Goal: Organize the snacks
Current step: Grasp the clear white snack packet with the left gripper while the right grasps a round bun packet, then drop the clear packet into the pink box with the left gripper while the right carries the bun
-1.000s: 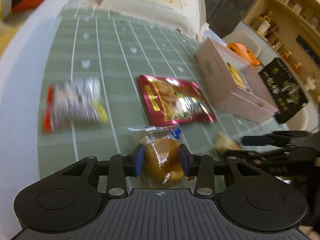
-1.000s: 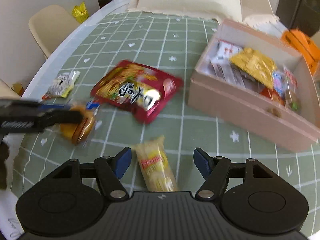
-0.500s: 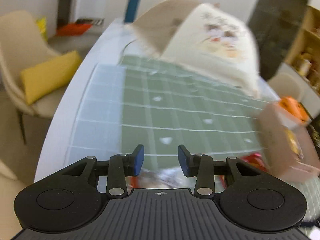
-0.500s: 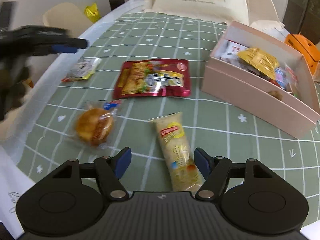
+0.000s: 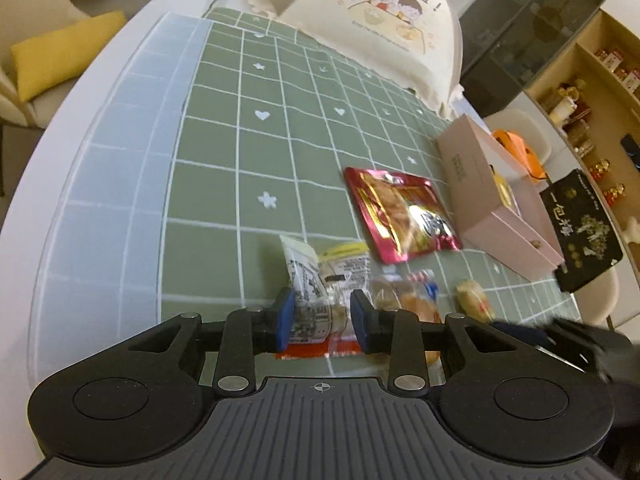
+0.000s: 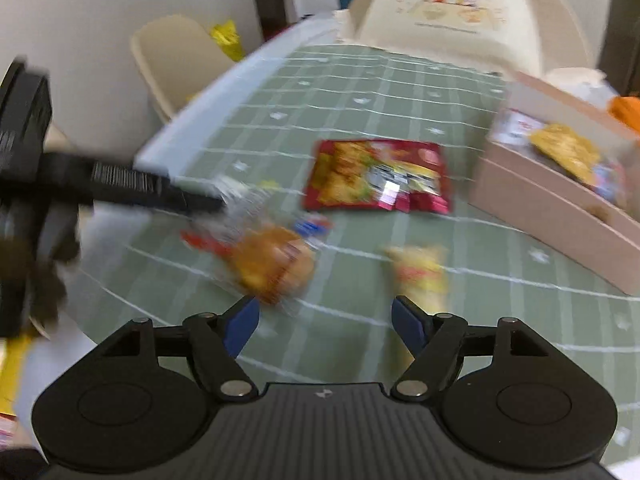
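Note:
My left gripper (image 5: 322, 320) has its jaws around a clear white-and-red snack packet (image 5: 316, 296) that lies on the green checked mat; whether they press it I cannot tell. A wrapped round bun (image 5: 416, 306) lies just right of it, then a yellow bar (image 5: 474, 300) and a red foil bag (image 5: 404, 212). The pink box (image 5: 492, 196) stands at the right. My right gripper (image 6: 324, 320) is open and empty above the mat, between the bun (image 6: 272, 264) and the yellow bar (image 6: 420, 272). The box (image 6: 560, 200) holds several snacks.
A cream printed bag (image 5: 384, 20) stands at the mat's far end. A black package (image 5: 580, 232) leans by the box. Chairs (image 6: 176, 60) and a shelf (image 5: 580, 80) surround the table. The table's white edge (image 5: 80, 160) curves at the left.
My left gripper let go of the bun, swung up and left, then came down around the clear packet. My right gripper moved left from over the yellow bar toward the bun.

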### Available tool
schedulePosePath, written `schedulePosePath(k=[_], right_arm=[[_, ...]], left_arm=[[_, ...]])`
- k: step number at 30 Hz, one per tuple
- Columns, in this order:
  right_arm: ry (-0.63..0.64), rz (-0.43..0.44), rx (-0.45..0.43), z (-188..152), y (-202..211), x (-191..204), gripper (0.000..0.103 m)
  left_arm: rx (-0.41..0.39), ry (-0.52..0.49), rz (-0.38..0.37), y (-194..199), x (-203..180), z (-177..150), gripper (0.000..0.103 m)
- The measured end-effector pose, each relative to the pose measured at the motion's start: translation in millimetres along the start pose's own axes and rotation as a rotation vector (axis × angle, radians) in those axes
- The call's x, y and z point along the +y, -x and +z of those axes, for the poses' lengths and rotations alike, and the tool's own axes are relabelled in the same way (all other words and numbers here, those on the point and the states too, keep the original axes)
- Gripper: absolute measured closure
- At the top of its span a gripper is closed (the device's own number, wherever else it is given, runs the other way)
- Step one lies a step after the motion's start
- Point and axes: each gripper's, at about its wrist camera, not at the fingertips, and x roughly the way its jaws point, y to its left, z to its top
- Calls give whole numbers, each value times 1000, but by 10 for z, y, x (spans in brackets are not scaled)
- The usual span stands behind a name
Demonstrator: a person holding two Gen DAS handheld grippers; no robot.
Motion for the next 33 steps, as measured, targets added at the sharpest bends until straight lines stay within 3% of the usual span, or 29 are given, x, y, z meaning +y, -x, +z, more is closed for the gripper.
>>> schedulePosePath(k=[6,9,10,15,19,21,24,26,29,33], right_arm=[[-92,82,59,290,-477,93,27],[-99,69,59,257,-471,43,47],[-92,66,66,231,-434,19,47],[-75,-26,-2,-50,80,-235,47],[-101,-152,-83,-215,429,-589,47],[-166,-222,-74,-269,413,-846,47],[-279,-276,-58,-390,352,-1197,47],[-329,-281,-41,-475,299,-1345,44],[-379,-238,-80,-597,309,-1396,30],[-312,-263,-95,-663,279,-1285,19]], left_arm=[[-58,-33,125,143,-89,19,68],[-65,-74,144,166,-222,-1,68],[-72,-94,150,164,-305,-16,68],[-60,-317,217,-7,-806,-99,67],[16,-465,335,-396,-1112,-189,64],[12,-515,381,-498,-1209,-227,62],[19,-498,373,-557,-1259,-226,48],[27,-500,365,-566,-1278,-230,46],[32,-495,353,-545,-1299,-238,46],[24,-467,339,-514,-1271,-234,46]])
